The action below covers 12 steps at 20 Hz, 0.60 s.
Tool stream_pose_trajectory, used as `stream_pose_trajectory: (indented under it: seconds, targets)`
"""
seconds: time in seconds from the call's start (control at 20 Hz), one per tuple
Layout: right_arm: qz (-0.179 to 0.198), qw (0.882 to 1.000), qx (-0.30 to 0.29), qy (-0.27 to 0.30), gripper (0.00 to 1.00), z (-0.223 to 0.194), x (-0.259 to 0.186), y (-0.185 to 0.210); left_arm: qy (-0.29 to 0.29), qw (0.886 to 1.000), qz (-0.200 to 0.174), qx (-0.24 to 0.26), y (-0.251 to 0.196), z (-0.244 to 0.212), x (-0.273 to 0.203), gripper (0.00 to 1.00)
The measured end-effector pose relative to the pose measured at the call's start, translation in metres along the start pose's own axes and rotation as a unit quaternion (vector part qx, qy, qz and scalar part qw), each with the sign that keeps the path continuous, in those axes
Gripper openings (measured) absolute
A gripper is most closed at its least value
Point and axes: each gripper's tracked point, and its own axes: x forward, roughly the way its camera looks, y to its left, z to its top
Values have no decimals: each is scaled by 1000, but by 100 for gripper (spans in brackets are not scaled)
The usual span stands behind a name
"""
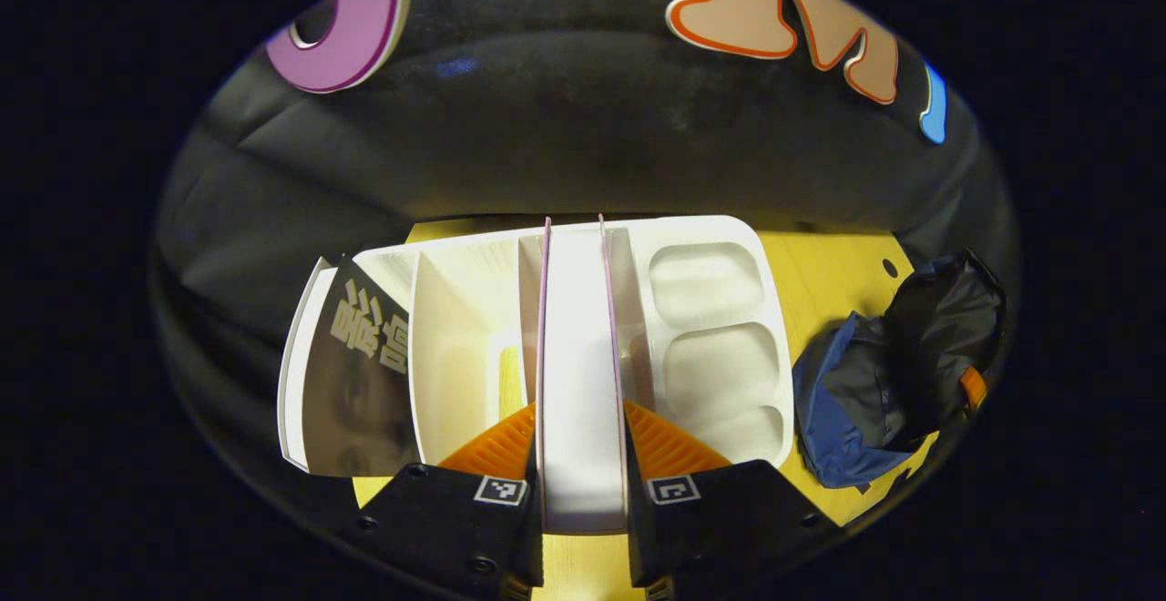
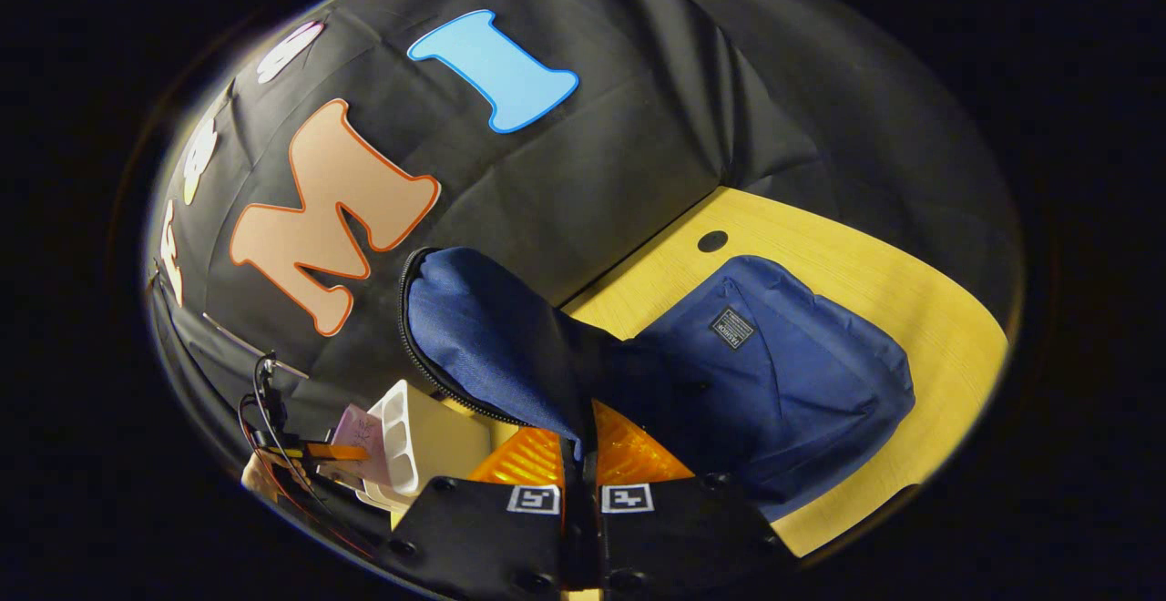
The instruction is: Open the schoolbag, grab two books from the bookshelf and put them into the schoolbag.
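A yellow wooden bench (image 2: 911,310) runs under and ahead of the jaws, a dark round hole (image 2: 711,240) near its far edge. Black creased cloth wall (image 1: 565,127) rises behind; light is dim.

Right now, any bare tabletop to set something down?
Yes: tabletop behind and right of the schoolbag, out to the edge. Crowded: left, where bookshelf meets the bag's lifted flap; a narrow strip separates them.

Plastic, paper, cloth and wood

The bookshelf (image 1: 701,310) looks like smooth matt white plastic; the book (image 1: 583,373) standing in it has plain matt paper edges. The schoolbag (image 2: 774,373) is woven blue cloth with a dull sheen. The table (image 2: 911,310) is pale wood-grain, satin smooth.
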Motion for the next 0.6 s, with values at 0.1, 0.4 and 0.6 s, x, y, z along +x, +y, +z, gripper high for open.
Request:
stream_pose_trajectory:
  seconds: [0.1,0.4,0.6]
  targets:
    - [-1,1000,-3,1,5,0,0,0,-15,1000,-3,5,5,5,-14,33]
    - [-1,1000,-8,3,3,-1,-1,-1,-52,996,-46,-55,17,17,-63,33]
    - [-2,1000,-11,6,5,0,-2,0,-78,984,-100,-129,23,28,-95,31]
